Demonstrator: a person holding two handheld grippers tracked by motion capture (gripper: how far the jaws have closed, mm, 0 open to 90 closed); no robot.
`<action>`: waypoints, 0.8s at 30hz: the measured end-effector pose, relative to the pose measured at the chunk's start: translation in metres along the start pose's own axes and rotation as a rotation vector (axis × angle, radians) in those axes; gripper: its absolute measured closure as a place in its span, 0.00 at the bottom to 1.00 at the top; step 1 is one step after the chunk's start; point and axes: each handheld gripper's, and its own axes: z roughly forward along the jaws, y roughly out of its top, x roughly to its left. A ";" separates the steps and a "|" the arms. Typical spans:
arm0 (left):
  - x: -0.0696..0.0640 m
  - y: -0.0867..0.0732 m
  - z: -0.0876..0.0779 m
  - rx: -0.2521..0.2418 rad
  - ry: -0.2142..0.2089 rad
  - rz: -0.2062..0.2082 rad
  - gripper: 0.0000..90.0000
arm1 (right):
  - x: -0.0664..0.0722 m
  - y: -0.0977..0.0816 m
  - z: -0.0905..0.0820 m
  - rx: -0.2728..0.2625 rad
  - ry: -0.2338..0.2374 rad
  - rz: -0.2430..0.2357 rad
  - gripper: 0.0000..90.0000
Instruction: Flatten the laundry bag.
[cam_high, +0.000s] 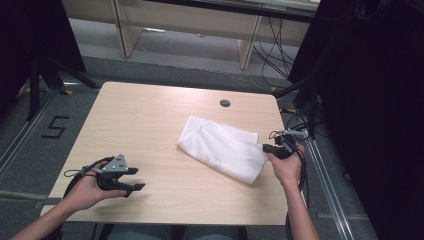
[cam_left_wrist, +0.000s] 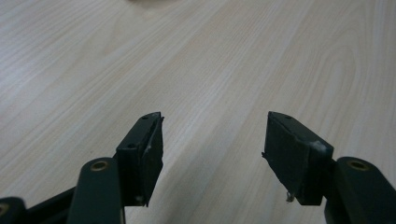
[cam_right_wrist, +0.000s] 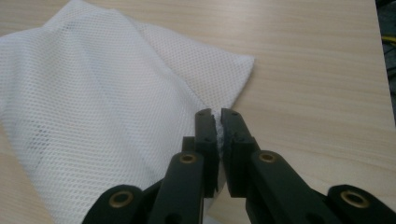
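Right gripper (cam_right_wrist: 218, 122): jaws pressed together on the edge of a white mesh cloth (cam_right_wrist: 88, 107), a thin sliver of fabric visible between the pads. Held in the person's right hand (cam_high: 286, 167) at the right side of the table (cam_high: 150, 115), nose pointing in toward the cloth's near right edge.

Left gripper (cam_high: 131, 179): jaws standing well apart, nothing between them, just bare wood underneath. Resting low at the near left of the table in the left hand (cam_high: 90, 190), well apart from the cloth.

Cloth itself: lying right of centre on the table, loosely folded over on itself, one layer showing through another. Fine open netting, white, slightly see-through, with soft creases running along it and one corner pointing toward the far right edge. A small dark round fitting (cam_high: 225, 103) set in the tabletop just beyond it.

Likely handling, judged from the look: very light, limp, no stiffness at all, so bound to sag and drape from whichever point is pinched. Not fragile, though the netting could snag on a jaw edge. Probably a bit slippery in thin layers, so best taken at a hem or corner, with a second pinch on the opposite edge or corner to spread or fold it evenly.
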 end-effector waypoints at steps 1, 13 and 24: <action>0.000 0.000 0.000 0.000 0.001 -0.001 0.41 | 0.000 0.000 0.000 0.000 0.000 0.000 0.96; -0.001 0.000 0.001 -0.005 -0.006 -0.008 0.42 | 0.009 0.000 -0.013 0.054 0.029 -0.149 0.96; -0.017 0.019 0.010 -0.026 -0.064 0.000 0.54 | 0.025 -0.003 -0.022 0.001 0.086 -0.320 0.97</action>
